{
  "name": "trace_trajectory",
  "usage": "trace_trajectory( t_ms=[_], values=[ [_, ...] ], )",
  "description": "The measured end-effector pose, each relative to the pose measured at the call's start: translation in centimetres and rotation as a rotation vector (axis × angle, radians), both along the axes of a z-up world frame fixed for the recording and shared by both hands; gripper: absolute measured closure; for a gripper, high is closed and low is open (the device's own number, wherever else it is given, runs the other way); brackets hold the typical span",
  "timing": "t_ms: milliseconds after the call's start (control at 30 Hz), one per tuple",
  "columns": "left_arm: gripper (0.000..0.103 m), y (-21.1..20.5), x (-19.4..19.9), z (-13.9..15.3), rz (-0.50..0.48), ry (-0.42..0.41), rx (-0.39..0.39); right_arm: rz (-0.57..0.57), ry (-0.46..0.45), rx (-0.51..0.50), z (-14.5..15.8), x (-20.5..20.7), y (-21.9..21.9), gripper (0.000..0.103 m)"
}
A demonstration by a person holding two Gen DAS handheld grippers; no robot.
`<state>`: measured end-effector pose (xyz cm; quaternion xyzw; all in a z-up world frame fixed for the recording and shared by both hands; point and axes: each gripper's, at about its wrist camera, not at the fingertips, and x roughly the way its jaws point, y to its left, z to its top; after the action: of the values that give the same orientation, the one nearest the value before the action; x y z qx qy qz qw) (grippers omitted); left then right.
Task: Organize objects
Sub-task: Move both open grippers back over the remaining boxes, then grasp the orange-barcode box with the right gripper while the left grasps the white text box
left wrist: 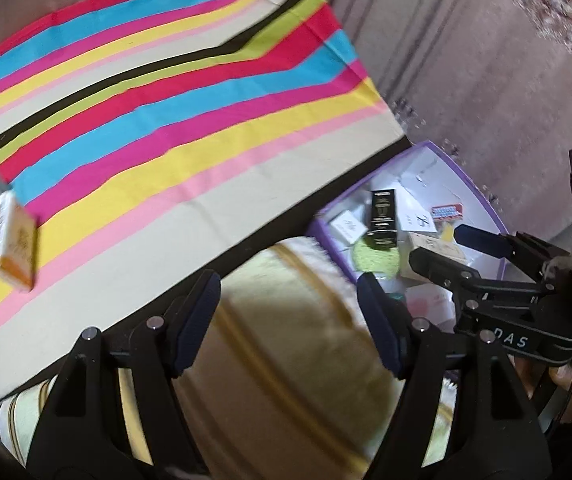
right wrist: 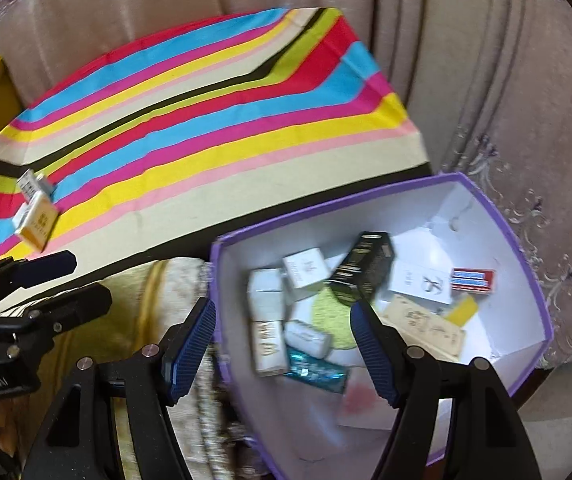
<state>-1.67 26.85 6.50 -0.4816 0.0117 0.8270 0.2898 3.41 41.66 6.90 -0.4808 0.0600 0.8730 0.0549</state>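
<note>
We held our left gripper (left wrist: 287,322) wide open with nothing between its blue pads, and it hung over the pale yellow bedding (left wrist: 293,344), just beside the purple box (left wrist: 481,196). Our right gripper (right wrist: 282,346) was wide open and empty too, and it hung over the near wall of the purple box (right wrist: 525,264). Inside that box lay many small packs: a tall black carton (right wrist: 367,270), some white cartons (right wrist: 305,268), a red and blue pack (right wrist: 473,280), a shiny teal pack (right wrist: 315,372) and a round green thing (right wrist: 333,320). Two small packs were not in the box yet. An orange and white carton (right wrist: 40,220) lay on the striped cloth (right wrist: 206,120), well apart from the box, and a grey and white carton (right wrist: 34,184) was touching it on the far side. We thought these two would be light and stiff, with smooth sides that could slip. Thin card can crush, so we would take the orange one across its two long flat sides and squeeze softly. The cloth under it looked soft and could bunch up. The pictures were blurry, so we could not read any words on the packs. In the left view the two cartons (left wrist: 10,236) were cut off at the edge. We could not tell what the green round thing was, or what lay under the pile in the box.
</note>
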Motion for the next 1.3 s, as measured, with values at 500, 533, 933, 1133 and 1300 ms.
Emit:
trace_trajectory(
  t_ms=[500,533,933,1133,1300],
  values=[
    [0.028,-11.0,-0.2,-0.7,0.197,-0.025,0.045,0.159,-0.026,0.002,0.1,-2.0,-7.7,0.027],
    [0.027,-11.8,-0.3,-0.8,0.214,-0.026,0.048,0.168,-0.028,0.002,0.1,-2.1,-8.2,0.027],
    [0.027,-20.3,-1.0,-1.4,0.382,-0.034,0.058,0.276,-0.052,0.002,-0.3,-3.5,-13.5,0.023],
    [0.024,-23.9,-2.4,-2.1,0.453,-0.039,0.048,0.317,-0.067,-0.005,-0.7,-4.3,-15.7,0.022],
    [0.022,-25.7,-4.4,-2.7,0.486,-0.042,0.016,0.348,-0.073,-0.01,-0.9,-4.8,-17.3,0.021]
  ],
)
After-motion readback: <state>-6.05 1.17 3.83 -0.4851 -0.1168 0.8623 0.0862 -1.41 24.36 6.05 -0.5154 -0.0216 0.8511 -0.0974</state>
